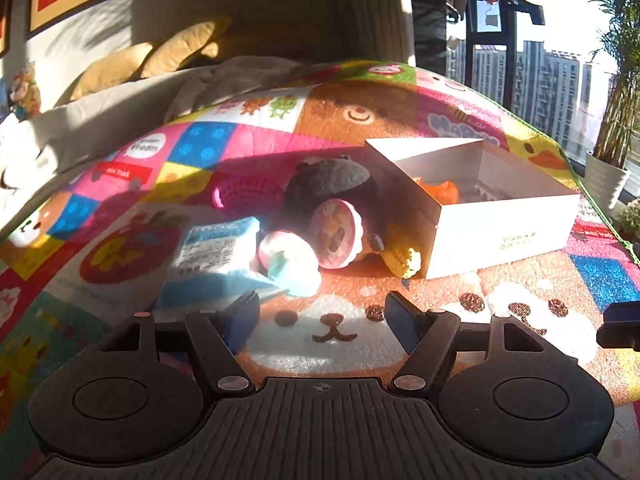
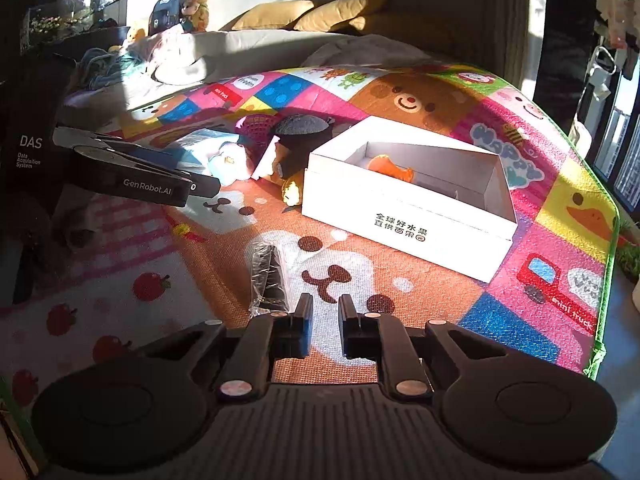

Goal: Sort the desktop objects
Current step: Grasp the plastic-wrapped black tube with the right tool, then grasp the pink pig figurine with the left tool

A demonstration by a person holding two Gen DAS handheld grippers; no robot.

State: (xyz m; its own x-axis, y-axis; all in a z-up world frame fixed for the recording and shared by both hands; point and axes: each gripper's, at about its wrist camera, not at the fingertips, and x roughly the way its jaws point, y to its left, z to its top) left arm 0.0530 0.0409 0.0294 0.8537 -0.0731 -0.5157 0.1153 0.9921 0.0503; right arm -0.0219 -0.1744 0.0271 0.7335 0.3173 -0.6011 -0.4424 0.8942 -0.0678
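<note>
Right gripper (image 2: 321, 312): nearest the lens in the right wrist view; fingers drawn close together with only a narrow slit of mat between them, nothing grasped.
Black wrapped packet (image 2: 269, 276): lies on the play mat (image 2: 500, 320) just beside the right gripper's left finger, on the side away from the white box (image 2: 404, 220); no contact that I can make out.
Packet axis: long axis runs roughly away from the camera, close to parallel with the fingers, so it points loosely toward the toy pile rather than at the box.
Nearer hand: the right one, clearly; the left gripper (image 1: 322, 312) is over by the pile.
Left gripper state: jaws partly spread, released, only the bear-face print of the mat between them.
Pile: blue-and-white pouch (image 1: 218, 246), pale pink-and-mint toy (image 1: 288, 258) and round pink toy (image 1: 336, 234) lie just ahead of the left fingers, on the left flank of the box; a dark plush (image 1: 332, 184) sits behind them.
Box contents: one orange toy (image 2: 386, 166) lies inside, toward the far corner.
Judged next move: the right fingers would need to part and shift left to straddle the packet across its short side, then carry it rightward and forward to the box.
</note>
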